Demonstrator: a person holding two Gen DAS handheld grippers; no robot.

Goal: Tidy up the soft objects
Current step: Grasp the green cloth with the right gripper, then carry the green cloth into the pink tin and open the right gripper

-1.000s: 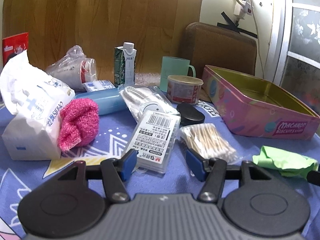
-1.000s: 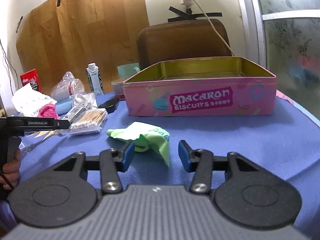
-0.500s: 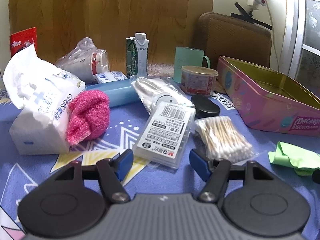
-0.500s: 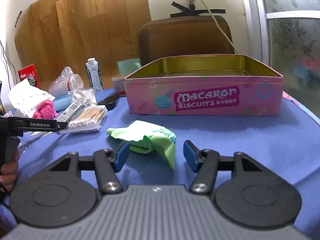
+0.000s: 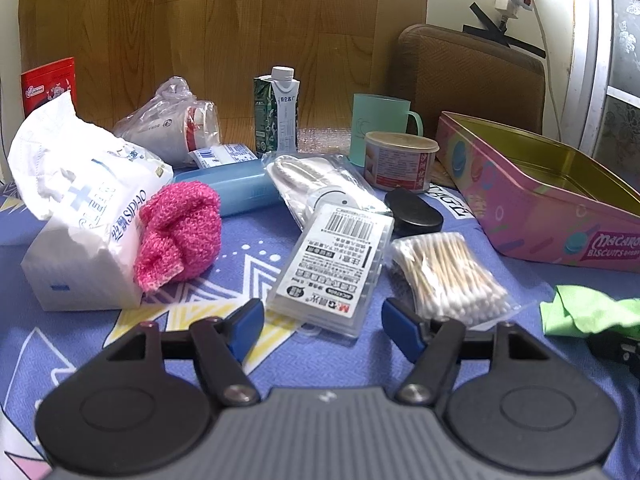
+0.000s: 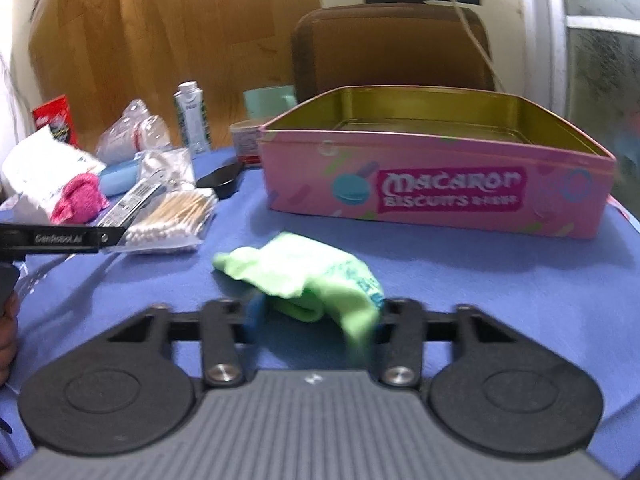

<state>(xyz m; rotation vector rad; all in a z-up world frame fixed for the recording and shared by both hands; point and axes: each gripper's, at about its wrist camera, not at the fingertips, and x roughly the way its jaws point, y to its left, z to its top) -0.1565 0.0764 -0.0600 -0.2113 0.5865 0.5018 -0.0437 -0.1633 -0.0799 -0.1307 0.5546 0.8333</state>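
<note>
A crumpled green cloth (image 6: 304,276) lies on the blue tablecloth in front of the pink Macaron biscuit tin (image 6: 436,184). My right gripper (image 6: 316,316) is open, its jaws on either side of the cloth's near end. The cloth also shows at the right edge of the left wrist view (image 5: 588,310). My left gripper (image 5: 324,330) is open and empty, just short of a clear plastic case (image 5: 332,264). A pink knitted cloth (image 5: 180,236) leans on a tissue pack (image 5: 80,216) to its left. The tin (image 5: 552,200) is empty.
A cotton swab bag (image 5: 444,276), black lid (image 5: 414,212), blue case (image 5: 232,188), bagged white cord (image 5: 316,188), small tub (image 5: 400,160), green mug (image 5: 380,120), carton (image 5: 278,112) and bagged cups (image 5: 172,128) crowd the table. A brown chair (image 6: 392,48) stands behind.
My right gripper has moved forward so the green cloth now sits between its jaws. My left gripper has drifted left and slightly back; the objects have not moved.
</note>
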